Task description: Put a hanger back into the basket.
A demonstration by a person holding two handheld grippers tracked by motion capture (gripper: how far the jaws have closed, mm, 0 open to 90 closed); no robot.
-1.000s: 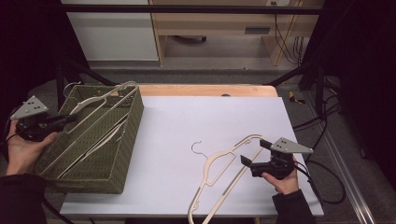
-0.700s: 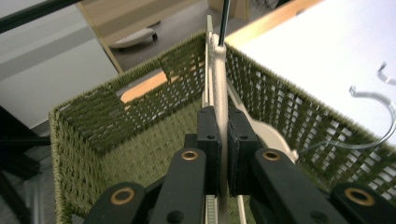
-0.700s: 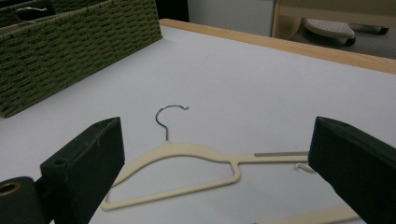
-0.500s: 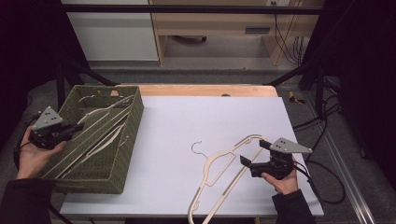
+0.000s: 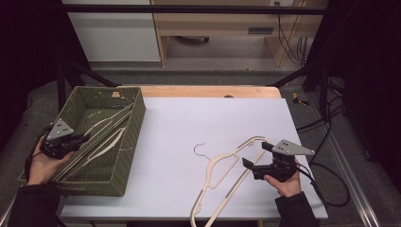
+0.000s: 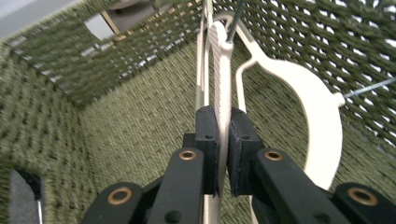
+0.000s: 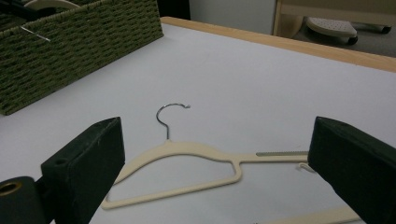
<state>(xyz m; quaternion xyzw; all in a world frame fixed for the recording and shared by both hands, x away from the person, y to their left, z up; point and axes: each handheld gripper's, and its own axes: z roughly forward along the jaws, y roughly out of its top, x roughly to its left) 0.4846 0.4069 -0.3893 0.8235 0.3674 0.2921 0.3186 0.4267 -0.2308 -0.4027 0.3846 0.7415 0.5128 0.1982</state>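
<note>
Right now the right gripper [image 5: 255, 163], jaws spread wide, sits just right of the cream hanger [image 5: 222, 166] lying diagonally on the table [image 5: 189, 118], while the left gripper [image 6: 223, 140] pinches another hanger [image 6: 219, 56] inside the basket [image 5: 127, 142], far left.

An olive-green woven rectangular basket [image 5: 124, 156] sits on the white table [image 5: 198, 118]; beside it lies a cream plastic hanger [image 5: 227, 163] with silver hook.
</note>
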